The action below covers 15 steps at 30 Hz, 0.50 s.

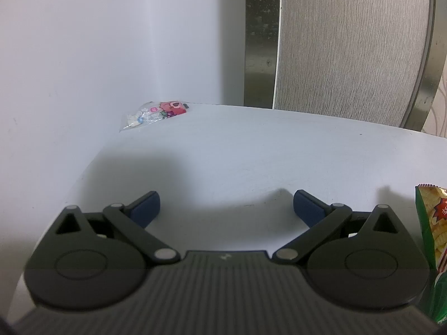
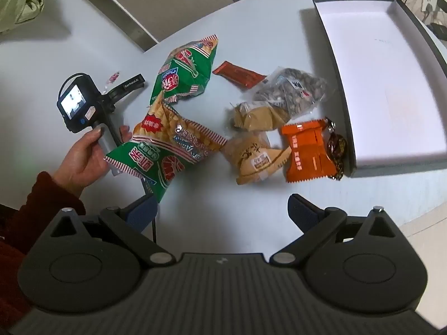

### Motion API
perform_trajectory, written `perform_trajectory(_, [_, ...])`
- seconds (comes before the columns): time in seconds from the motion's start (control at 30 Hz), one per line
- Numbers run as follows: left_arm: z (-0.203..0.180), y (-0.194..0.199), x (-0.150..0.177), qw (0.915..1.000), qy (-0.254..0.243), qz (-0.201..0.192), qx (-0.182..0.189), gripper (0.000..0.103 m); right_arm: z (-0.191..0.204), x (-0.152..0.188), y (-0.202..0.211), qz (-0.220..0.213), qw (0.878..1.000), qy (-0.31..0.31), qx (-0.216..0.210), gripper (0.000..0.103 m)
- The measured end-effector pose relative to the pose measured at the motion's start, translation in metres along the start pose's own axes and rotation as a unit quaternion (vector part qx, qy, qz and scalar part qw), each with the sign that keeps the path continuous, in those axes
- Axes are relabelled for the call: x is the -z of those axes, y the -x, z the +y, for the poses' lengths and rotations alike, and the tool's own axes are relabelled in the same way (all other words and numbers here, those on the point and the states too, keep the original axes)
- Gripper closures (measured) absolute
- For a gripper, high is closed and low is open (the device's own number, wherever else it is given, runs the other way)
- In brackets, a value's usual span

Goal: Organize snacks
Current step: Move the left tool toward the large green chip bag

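In the right wrist view, snacks lie on the white table [image 2: 251, 14]: two green chip bags, one far [image 2: 185, 71] and one near [image 2: 164, 150], a red sachet [image 2: 239, 74], a clear bag of seeds [image 2: 290, 89], two tan pastries [image 2: 258, 115] [image 2: 255, 159], an orange packet [image 2: 307, 149] and a dark candy [image 2: 336, 148]. An empty white box [image 2: 385, 83] lies at the right. My right gripper [image 2: 223, 212] is open above the table's near part. My left gripper [image 1: 226, 209] is open and empty over bare table; it also shows in the right wrist view [image 2: 123, 89], held by a hand. A small candy packet [image 1: 156, 114] lies far left.
A grey chair back [image 1: 349, 44] stands behind the table's far edge. A white wall [image 1: 69, 69] borders the table on the left. A green chip bag [image 1: 434, 237] sits at the right edge of the left wrist view. A light green plastic bag [image 2: 19, 2] lies at the top left.
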<state>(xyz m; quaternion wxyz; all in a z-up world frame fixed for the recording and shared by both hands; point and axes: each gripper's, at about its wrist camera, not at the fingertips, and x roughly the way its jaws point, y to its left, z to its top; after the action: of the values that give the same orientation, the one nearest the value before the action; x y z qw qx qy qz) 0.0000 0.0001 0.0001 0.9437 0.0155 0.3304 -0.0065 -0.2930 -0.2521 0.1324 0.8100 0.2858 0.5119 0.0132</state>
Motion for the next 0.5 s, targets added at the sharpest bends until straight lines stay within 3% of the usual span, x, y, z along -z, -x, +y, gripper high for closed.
perform_trajectory(0.4, [0.003,0.001,-0.001,0.9999,-0.009,0.005,0.011,0.000,0.004,0.015,0.007,0.005,1.000,-0.010,0.003,0.002])
perform_trajectory(0.5, [0.008,0.002,-0.006,0.9982,-0.051,0.019,0.024,0.000,-0.001,0.021,0.012,0.005,1.000,-0.018,0.006,0.002])
